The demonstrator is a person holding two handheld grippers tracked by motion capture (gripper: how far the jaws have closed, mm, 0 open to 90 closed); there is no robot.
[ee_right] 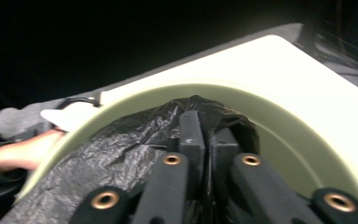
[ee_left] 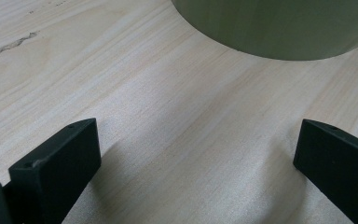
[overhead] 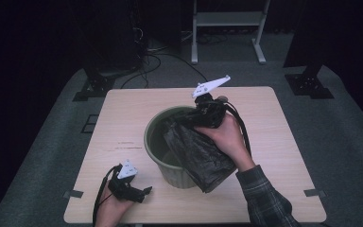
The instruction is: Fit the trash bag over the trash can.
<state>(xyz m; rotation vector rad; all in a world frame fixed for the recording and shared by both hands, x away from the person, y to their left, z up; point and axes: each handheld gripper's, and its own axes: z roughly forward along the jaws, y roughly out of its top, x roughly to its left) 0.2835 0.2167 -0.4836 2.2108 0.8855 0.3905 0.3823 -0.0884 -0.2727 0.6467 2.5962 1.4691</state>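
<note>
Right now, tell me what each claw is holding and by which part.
The right claw is shut on the black bag, pinching a fold of its plastic over the green bin. The left claw is open over the table, holding nothing.

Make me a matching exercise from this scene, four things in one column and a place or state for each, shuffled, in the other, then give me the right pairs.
Things:
1. left gripper
2. right gripper
3. bin
4. black bag

Places or states:
A. green, standing upright at the middle of the table
B. jaws wide apart with nothing between them, low over the near left part of the table
C. draped over the bin's near right rim
D. jaws pinched on crinkled black plastic above the bin's mouth

Pairs: 1-B, 2-D, 3-A, 4-C
</note>
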